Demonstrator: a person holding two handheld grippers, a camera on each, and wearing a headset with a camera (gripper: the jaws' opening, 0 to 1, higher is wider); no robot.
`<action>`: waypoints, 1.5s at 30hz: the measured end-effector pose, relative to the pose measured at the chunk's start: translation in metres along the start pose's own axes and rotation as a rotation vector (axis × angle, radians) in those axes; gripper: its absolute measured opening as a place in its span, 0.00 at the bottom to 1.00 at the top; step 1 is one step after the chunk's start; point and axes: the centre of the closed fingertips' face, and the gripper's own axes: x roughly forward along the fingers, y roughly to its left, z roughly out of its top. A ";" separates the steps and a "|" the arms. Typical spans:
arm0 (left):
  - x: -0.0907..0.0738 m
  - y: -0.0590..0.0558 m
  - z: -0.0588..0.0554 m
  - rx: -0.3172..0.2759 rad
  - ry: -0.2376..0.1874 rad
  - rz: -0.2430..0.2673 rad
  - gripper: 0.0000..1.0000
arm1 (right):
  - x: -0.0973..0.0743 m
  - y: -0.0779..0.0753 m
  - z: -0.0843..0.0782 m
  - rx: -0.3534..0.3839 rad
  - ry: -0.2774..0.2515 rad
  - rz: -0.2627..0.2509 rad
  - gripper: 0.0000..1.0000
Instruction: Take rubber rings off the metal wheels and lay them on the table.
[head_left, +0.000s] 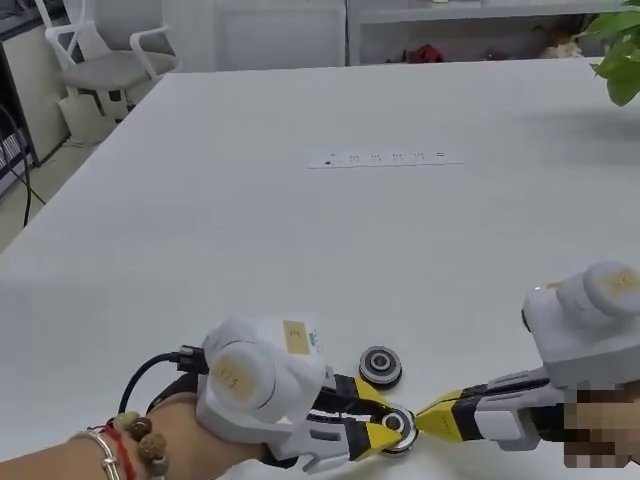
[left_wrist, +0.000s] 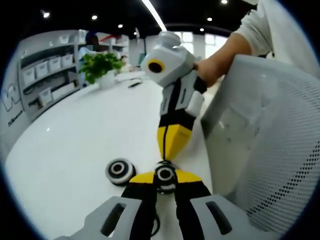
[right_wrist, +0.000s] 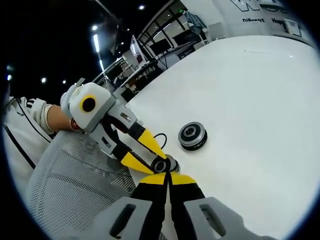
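Note:
A small metal wheel (head_left: 400, 428) with a black rubber ring is held just above the table's near edge. My left gripper (head_left: 393, 426) is shut on it, with the yellow tips on either side of the wheel (left_wrist: 165, 176). From the right, my right gripper (head_left: 420, 421) comes in with its jaws pressed together, and its tip (left_wrist: 167, 159) pinches the wheel's black rim (right_wrist: 162, 164). A second wheel (head_left: 380, 365) with its ring on lies flat on the white table (head_left: 300, 230) just beyond; it is also seen in both gripper views (left_wrist: 120, 170) (right_wrist: 193, 135).
A flat white socket strip (head_left: 385, 158) lies mid-table. A green plant (head_left: 622, 55) stands at the far right corner and an office chair (head_left: 110, 60) at the far left. A grey mesh chair back (left_wrist: 265, 150) is close behind the near table edge.

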 end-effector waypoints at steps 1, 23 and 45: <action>0.000 0.000 0.000 0.000 0.000 0.000 0.13 | 0.000 0.001 0.000 -0.002 0.000 0.001 0.00; 0.001 0.000 0.001 0.003 0.000 0.001 0.14 | 0.002 0.004 0.003 -0.023 0.002 0.035 0.00; 0.002 -0.001 0.002 -0.018 0.007 0.014 0.15 | 0.003 0.008 0.007 -0.040 0.014 0.043 0.00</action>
